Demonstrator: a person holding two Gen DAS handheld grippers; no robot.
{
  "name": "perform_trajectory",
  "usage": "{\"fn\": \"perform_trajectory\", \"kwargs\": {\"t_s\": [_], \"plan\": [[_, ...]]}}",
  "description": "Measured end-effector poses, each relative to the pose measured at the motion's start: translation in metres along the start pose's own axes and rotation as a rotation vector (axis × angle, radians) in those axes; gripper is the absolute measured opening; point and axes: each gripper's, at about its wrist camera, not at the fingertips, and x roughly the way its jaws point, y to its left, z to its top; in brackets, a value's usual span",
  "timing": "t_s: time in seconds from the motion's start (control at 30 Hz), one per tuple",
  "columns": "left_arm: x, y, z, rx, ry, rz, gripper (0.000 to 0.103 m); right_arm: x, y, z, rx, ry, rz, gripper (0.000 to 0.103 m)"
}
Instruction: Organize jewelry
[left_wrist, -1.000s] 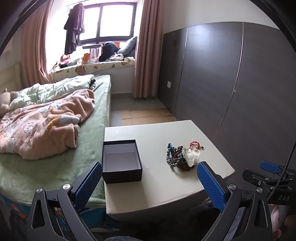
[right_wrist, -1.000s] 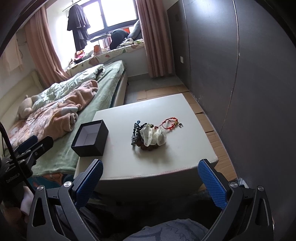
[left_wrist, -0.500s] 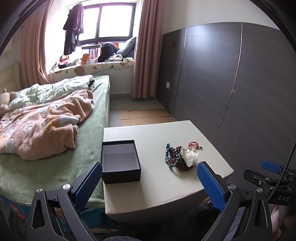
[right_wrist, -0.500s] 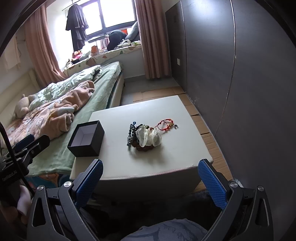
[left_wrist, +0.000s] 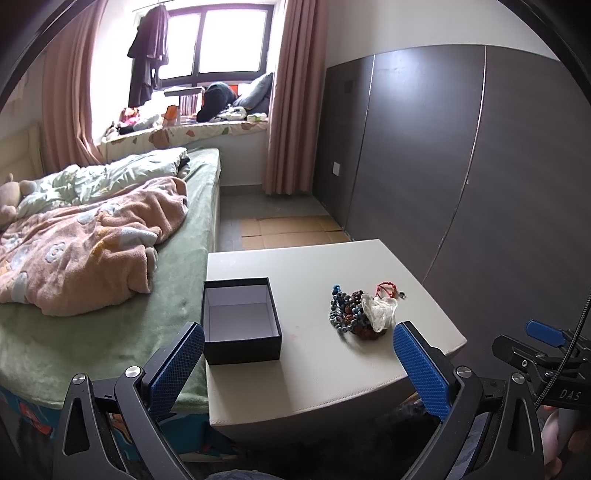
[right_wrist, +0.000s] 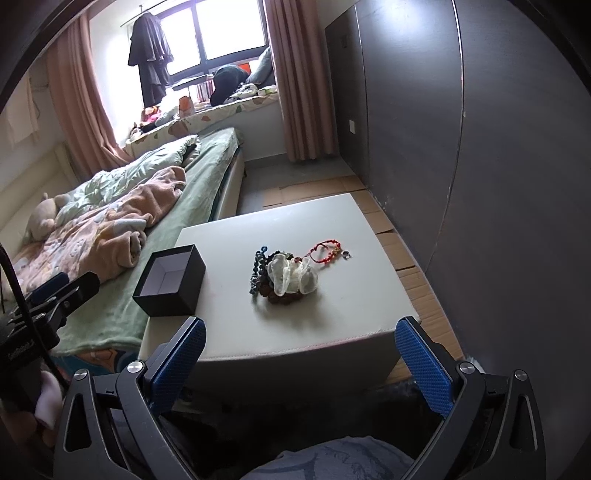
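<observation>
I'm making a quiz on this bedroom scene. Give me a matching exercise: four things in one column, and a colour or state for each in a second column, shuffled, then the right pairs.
Things:
1. box
2. cord bracelet
3. bead strand
4. left gripper

Colour or state:
A. blue-grey, in the heap on the table
B. open, holding nothing
C. red, at the far edge of the heap
D. black outside, white inside, empty

Pairs: 1-D, 2-C, 3-A, 4-B

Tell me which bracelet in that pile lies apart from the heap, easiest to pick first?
The red cord bracelet: it lies spread flat at the pile's far right edge, while the blue-bead strand and brown beads sit tangled under the white piece.
</observation>
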Motion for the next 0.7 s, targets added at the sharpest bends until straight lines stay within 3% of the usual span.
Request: {"fn": "perform_trajectory", "kwargs": {"t_s": [0.6, 0.7], "plan": [[0.001, 0.003, -0.002, 0.002, 0.002, -0.048, 0.102, 0.002, -0.007, -0.001, 0.009, 0.015, -0.024, 0.103], [0.004, 0.003, -0.001, 0.026, 0.017, -0.025, 0.102, 0.004, -0.013, 0.002, 0.022, 0.035, -0.044, 0.103]]}}
